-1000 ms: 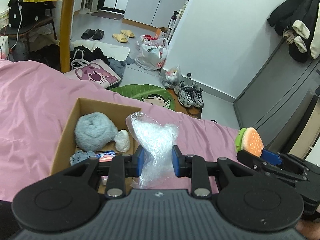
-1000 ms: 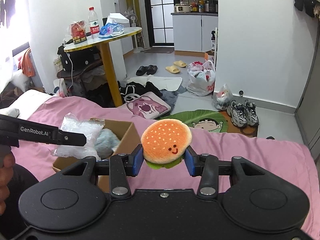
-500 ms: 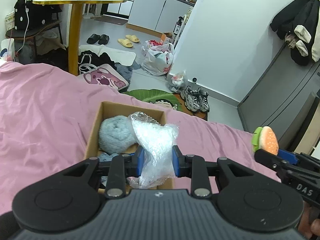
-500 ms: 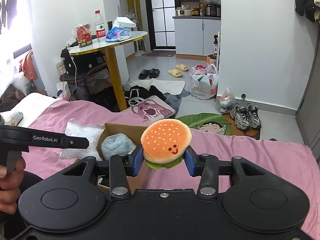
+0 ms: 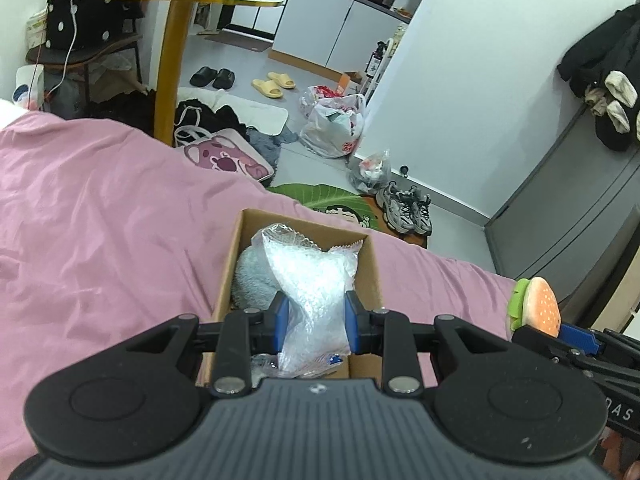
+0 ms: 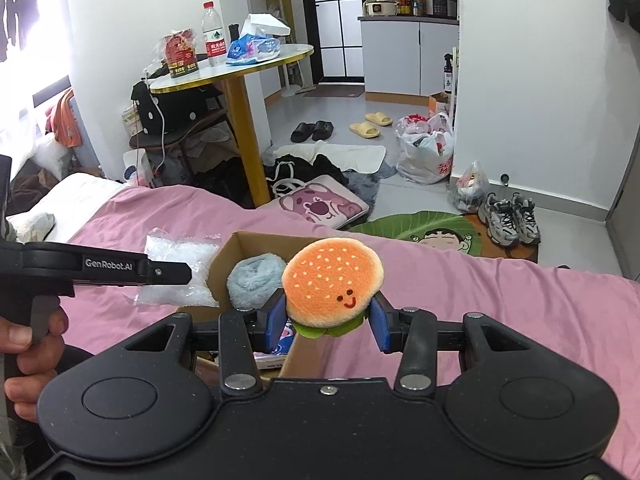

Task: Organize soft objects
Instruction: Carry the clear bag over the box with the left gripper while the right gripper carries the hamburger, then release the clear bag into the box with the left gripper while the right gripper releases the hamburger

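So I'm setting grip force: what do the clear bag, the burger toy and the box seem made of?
Clear bag: thin glossy plastic, probably bubble wrap, crinkled and see-through. Burger toy: matte plush fabric with a stitched smile, likely stuffed. Box: brown cardboard, dull, with raw cut edges.

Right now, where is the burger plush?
The burger plush is clamped in the right hand-held gripper, above the pink bedspread, right of the cardboard box.

Right gripper (image 6: 327, 322) clamps burger plush (image 6: 332, 282) (smiling) beside box (image 6: 224, 254).
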`<action>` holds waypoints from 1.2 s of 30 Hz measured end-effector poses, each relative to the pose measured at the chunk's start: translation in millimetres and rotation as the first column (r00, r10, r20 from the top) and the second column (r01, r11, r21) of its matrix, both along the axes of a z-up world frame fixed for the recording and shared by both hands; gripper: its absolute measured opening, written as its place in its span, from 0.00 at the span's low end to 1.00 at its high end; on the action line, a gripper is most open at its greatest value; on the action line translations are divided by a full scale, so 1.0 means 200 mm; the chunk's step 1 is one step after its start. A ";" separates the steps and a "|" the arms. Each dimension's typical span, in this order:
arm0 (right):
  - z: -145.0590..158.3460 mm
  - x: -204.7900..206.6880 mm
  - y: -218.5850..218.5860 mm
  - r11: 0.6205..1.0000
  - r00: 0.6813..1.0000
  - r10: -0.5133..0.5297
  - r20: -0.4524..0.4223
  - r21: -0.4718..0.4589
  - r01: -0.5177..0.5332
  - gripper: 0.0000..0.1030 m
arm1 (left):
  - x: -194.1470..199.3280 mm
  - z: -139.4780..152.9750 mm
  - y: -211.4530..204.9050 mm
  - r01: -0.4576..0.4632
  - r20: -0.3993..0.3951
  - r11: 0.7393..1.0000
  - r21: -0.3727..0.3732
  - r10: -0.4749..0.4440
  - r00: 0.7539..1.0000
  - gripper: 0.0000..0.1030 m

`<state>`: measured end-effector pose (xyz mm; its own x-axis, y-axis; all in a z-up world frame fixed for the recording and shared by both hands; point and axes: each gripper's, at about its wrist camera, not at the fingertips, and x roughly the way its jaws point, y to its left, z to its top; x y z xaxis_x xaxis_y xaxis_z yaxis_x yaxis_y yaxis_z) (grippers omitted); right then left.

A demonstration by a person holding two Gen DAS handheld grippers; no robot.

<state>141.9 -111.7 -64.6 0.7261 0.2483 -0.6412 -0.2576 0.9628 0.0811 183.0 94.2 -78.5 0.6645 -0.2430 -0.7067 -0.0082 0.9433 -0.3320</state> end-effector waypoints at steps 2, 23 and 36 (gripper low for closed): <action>-0.02 0.01 0.02 1.000 1.000 0.002 -0.006 -0.004 -0.002 0.42 | 0.01 -0.02 0.02 -0.003 -0.007 1.000 -0.006 0.003 1.000 0.27; -0.19 0.23 0.28 0.992 0.983 0.126 -0.137 0.031 -0.123 0.42 | 0.15 -0.30 0.13 -0.041 -0.135 0.999 -0.024 0.038 0.990 0.27; -0.26 0.25 0.32 0.989 0.974 0.142 -0.175 0.068 -0.132 0.47 | 0.19 -0.35 0.16 -0.058 -0.163 0.996 -0.072 0.045 0.986 0.46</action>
